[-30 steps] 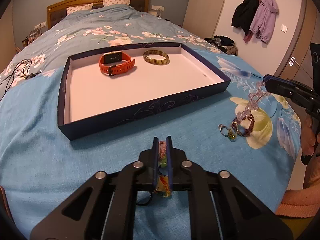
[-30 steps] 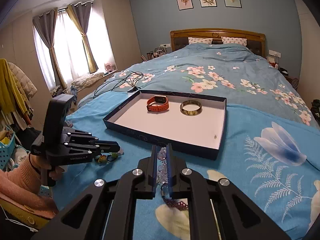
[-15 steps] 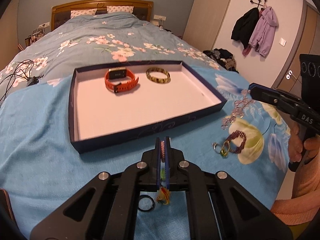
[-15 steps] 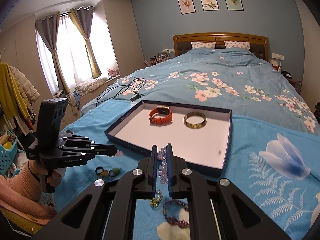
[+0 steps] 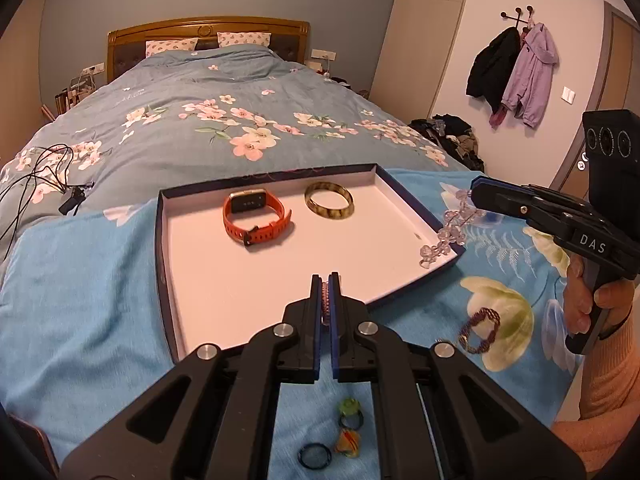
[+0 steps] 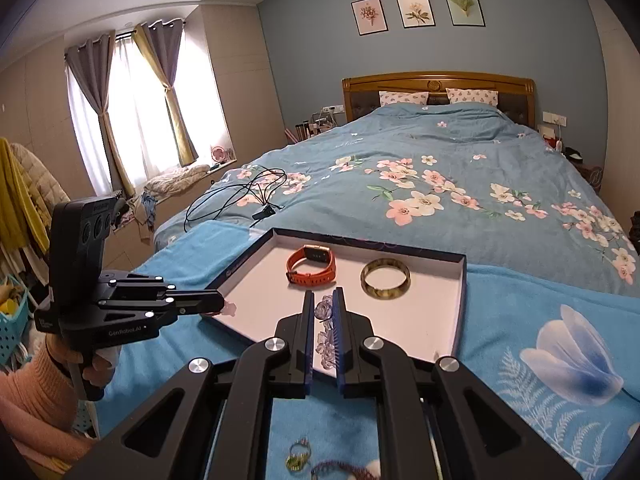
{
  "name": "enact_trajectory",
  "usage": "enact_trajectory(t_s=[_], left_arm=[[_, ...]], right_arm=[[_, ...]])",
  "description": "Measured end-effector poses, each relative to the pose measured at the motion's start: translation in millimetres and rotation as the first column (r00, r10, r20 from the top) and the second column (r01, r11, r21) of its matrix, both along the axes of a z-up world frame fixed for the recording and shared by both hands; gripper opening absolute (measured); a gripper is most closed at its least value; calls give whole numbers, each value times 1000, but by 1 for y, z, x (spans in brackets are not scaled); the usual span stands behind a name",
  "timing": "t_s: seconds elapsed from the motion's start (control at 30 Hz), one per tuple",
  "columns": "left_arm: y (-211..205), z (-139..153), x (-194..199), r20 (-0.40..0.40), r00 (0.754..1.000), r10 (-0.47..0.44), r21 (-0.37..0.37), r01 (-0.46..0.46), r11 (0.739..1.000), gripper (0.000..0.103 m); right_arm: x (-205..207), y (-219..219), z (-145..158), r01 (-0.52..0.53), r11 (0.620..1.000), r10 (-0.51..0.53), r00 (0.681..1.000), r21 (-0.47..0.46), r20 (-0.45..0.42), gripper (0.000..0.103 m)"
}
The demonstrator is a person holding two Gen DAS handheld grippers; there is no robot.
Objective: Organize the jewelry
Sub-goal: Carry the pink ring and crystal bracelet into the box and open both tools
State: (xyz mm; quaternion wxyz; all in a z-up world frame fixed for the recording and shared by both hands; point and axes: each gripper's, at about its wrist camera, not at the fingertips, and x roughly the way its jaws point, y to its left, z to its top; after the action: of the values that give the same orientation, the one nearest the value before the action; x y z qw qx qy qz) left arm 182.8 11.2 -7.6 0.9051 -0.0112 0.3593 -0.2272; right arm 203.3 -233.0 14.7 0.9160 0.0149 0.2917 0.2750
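Left wrist view shows the left gripper (image 5: 327,280) with its jaws pinching a pink beaded bracelet (image 5: 325,300) over the near edge of the tray (image 5: 162,280) on the bed (image 5: 200,120). At right, the right gripper (image 5: 476,196) has its jaws clamped on a clear crystal bracelet (image 5: 448,232) that dangles over the tray's right corner. Inside the tray, toward its far side, lie an orange smartwatch (image 5: 256,220) and, to its right, a mottled bangle (image 5: 329,200). Near the tray on the blue blanket (image 5: 60,300) lie a dark beaded bracelet (image 5: 479,330) and several small rings (image 5: 344,436).
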Motion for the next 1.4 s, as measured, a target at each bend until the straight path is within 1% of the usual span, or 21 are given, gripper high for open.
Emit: enact_trajectory(t_s=[0.2,0.53,0.93,1.2,1.3,1.4], left_arm=[[1,0,17,-8,1000,14,-6,-15,1000,4],[-5,-8,44,-28,999,30,13,-30,999,4],[-8,-19,70,-53,997,53,37,-51,998,4],[-8,-27,83,-68,995,66,49,-62,997,4],[-8,-29,88,-72,995,69,55,-65,996,4],[-8,-33,92,-82,994,72,56,-67,996,4]], right_arm=[[22,6,-3,14,1000,-14,1000,1,-13,7],[54,15,-12,28,1000,-28,998,-1,-53,7],[76,27,-22,20,1000,-18,996,19,-90,7],[88,35,-23,-3,999,7,996,38,-93,7],[93,38,-27,-13,999,17,995,35,-97,7],[99,38,-36,-8,1000,10,993,15,-121,7]])
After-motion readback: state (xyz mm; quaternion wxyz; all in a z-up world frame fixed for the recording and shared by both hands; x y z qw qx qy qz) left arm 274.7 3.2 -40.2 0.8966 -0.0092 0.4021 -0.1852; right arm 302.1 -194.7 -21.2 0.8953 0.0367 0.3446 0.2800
